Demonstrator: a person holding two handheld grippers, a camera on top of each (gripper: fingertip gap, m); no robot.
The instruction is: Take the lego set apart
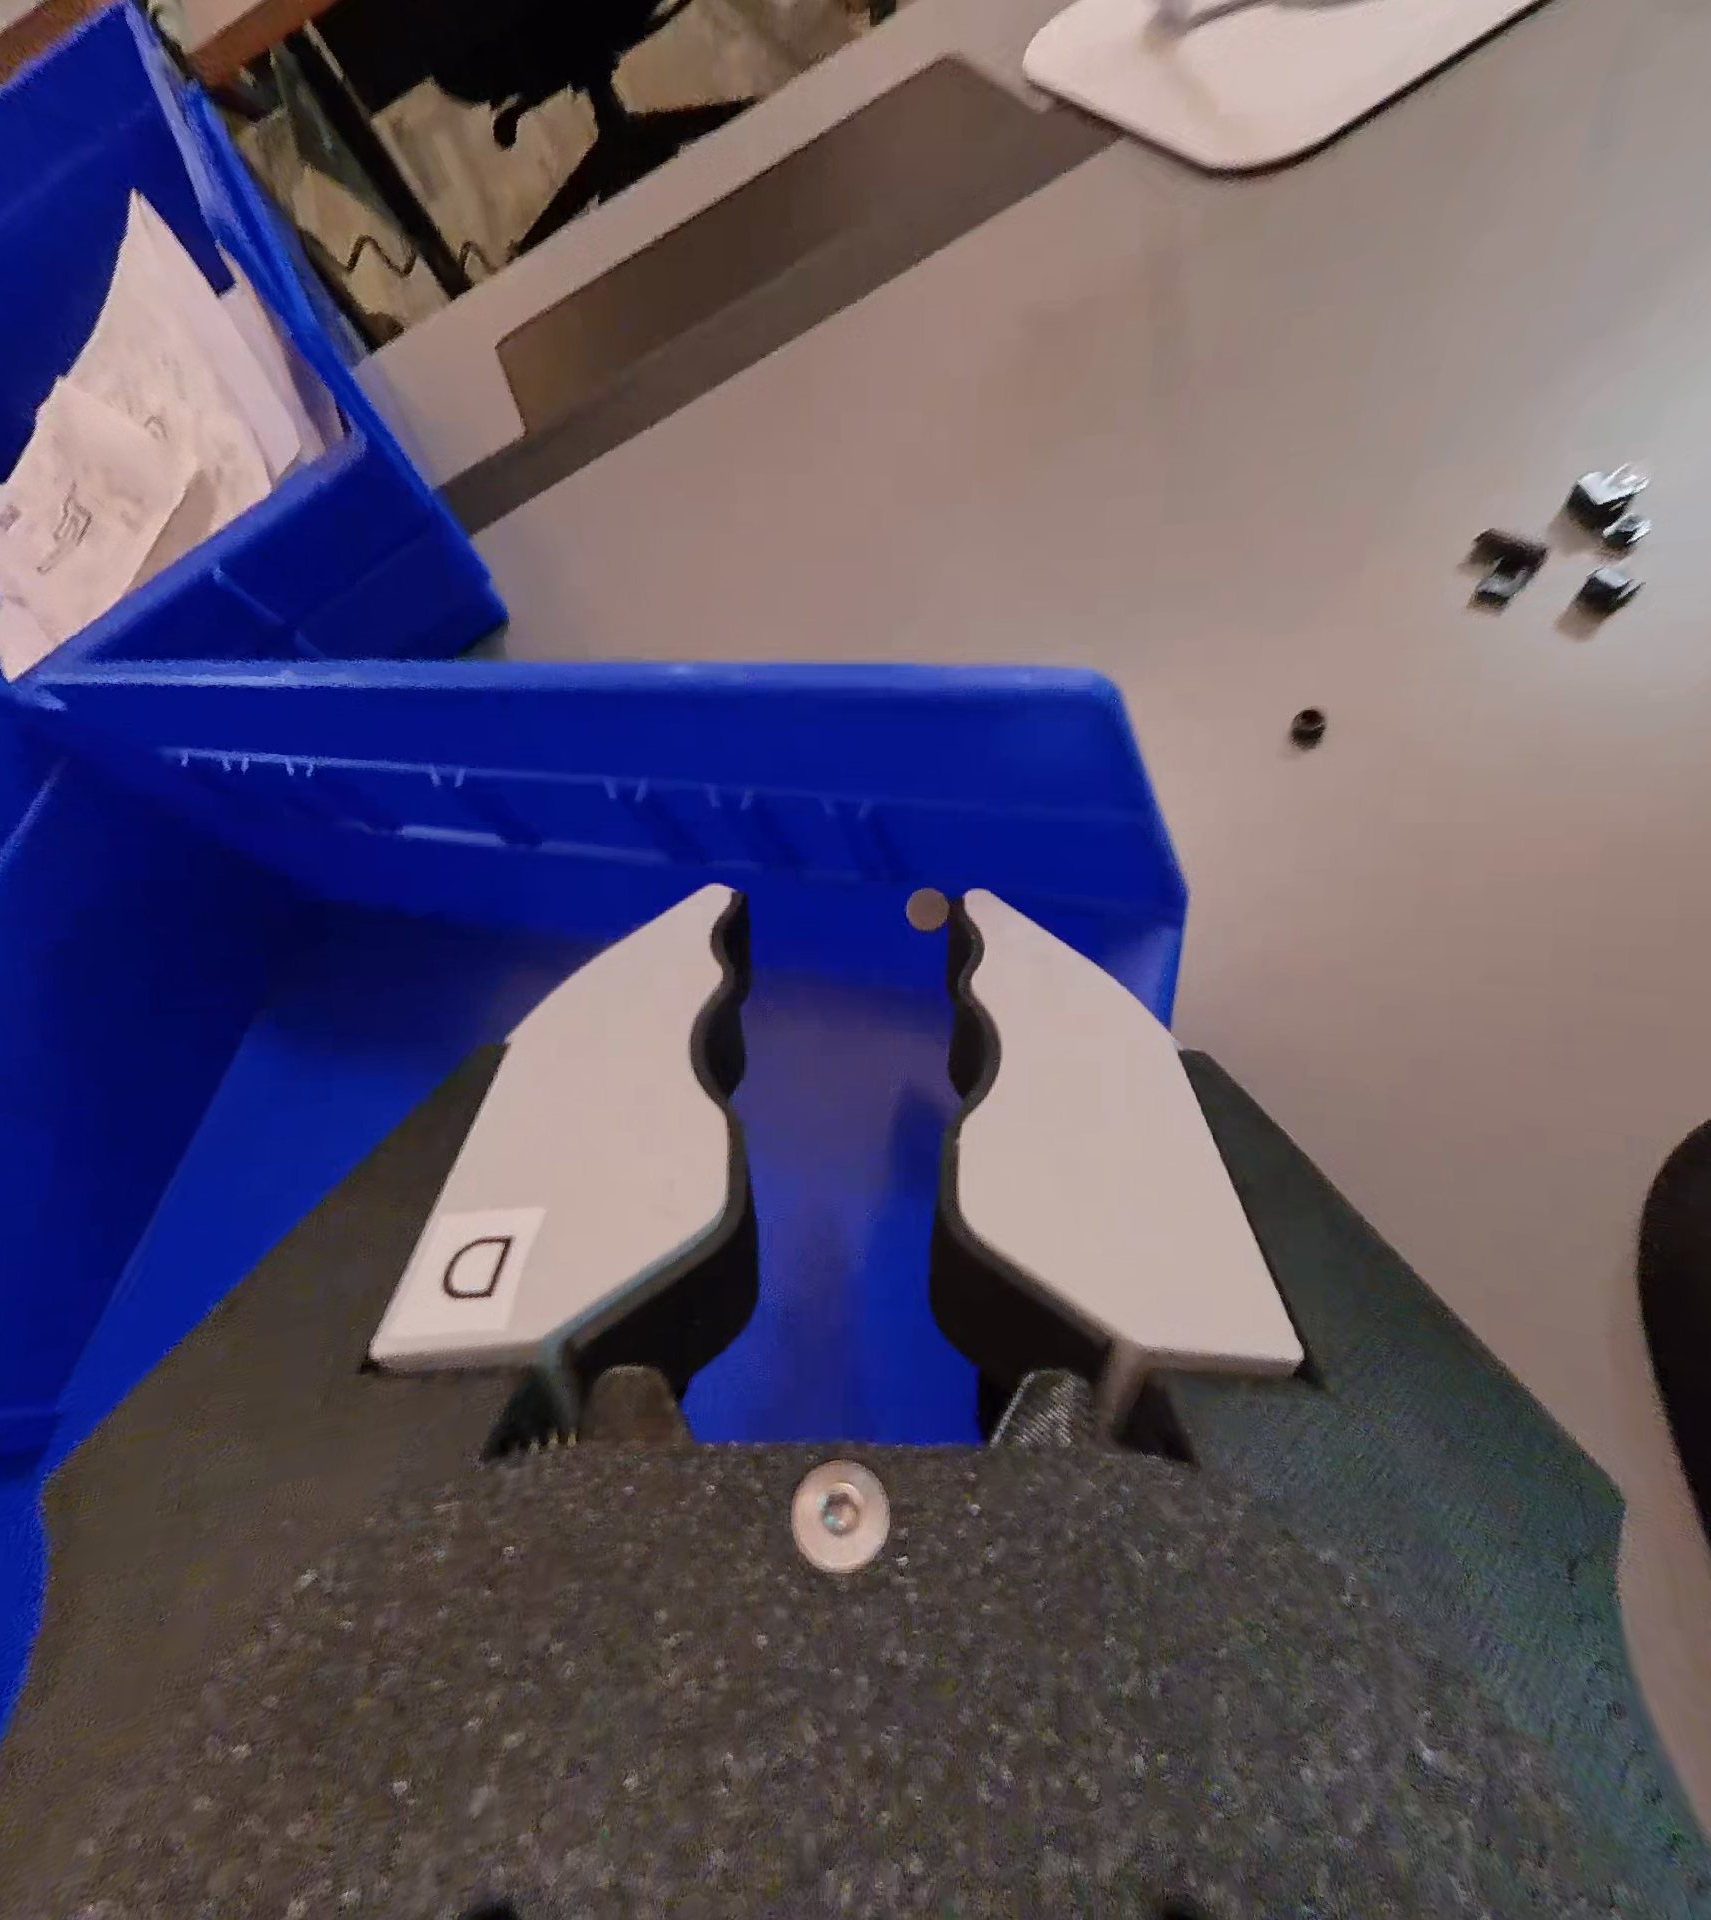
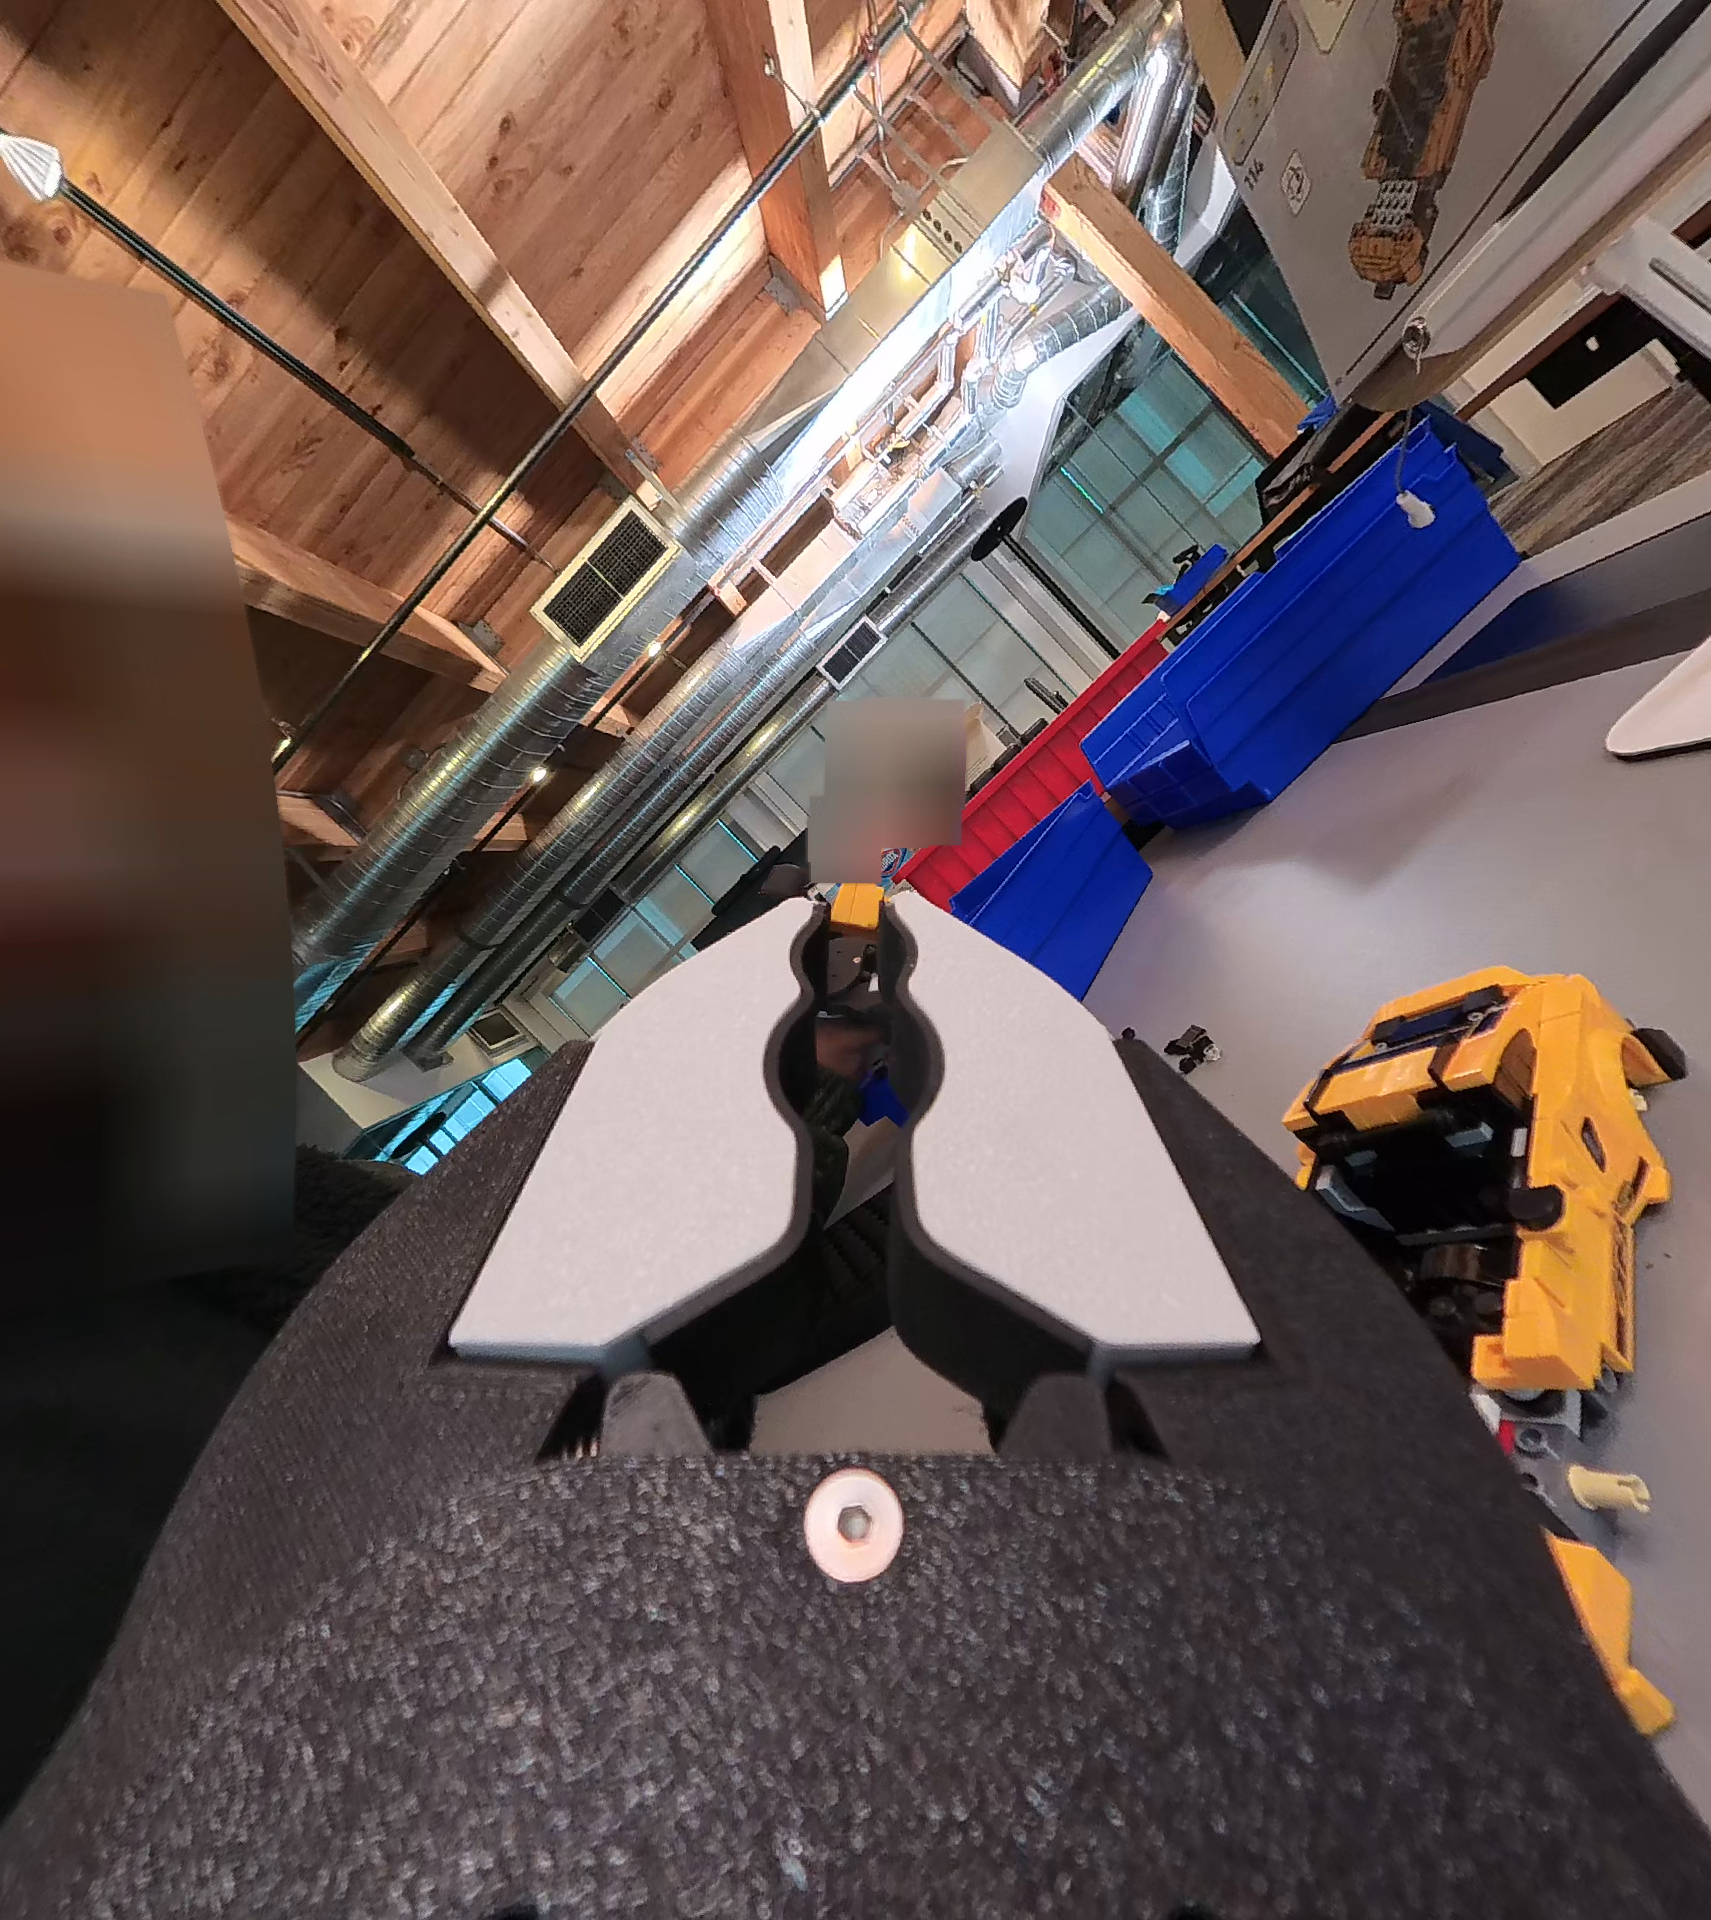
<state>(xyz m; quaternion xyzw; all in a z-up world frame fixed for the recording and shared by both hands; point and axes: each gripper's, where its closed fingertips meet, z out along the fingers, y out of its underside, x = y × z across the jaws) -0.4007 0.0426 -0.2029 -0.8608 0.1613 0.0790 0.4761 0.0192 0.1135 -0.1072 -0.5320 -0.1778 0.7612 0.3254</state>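
Left gripper: your left gripper [image 1: 846, 914] hangs over the open blue bin [image 1: 622, 748]. Its jaws are wide apart with nothing squeezed between them.
Small round piece: a tiny grey round piece [image 1: 927, 911] shows right beside the tip of one finger. You cannot tell if it touches.
Bin place: the blue bin sits at the left edge of the grey table [image 1: 1246, 520], with a second blue bin [image 1: 238, 416] behind it that has white papers [image 1: 134, 436] in it.
Loose bits: a few small black pieces [image 1: 1557, 551] lie on the table, well apart from the bin, toward its right edge.
Right gripper: your right gripper [image 2: 853, 914] is lifted up and tilted. Its jaws are almost together, clamped on a small chunk of lego [image 2: 853, 940] that is yellow at the tip and dark below.
Lego set: the lego set [image 2: 1485, 1164] lies on the grey table to the right of that gripper, not touching it. It looks like a yellow truck on its side. You can see black parts, dark wheels and some blue bits.
More pieces: a cream peg [image 2: 1604, 1493] and a flat yellow piece [image 2: 1599, 1631] lie near the truck, closer to you.
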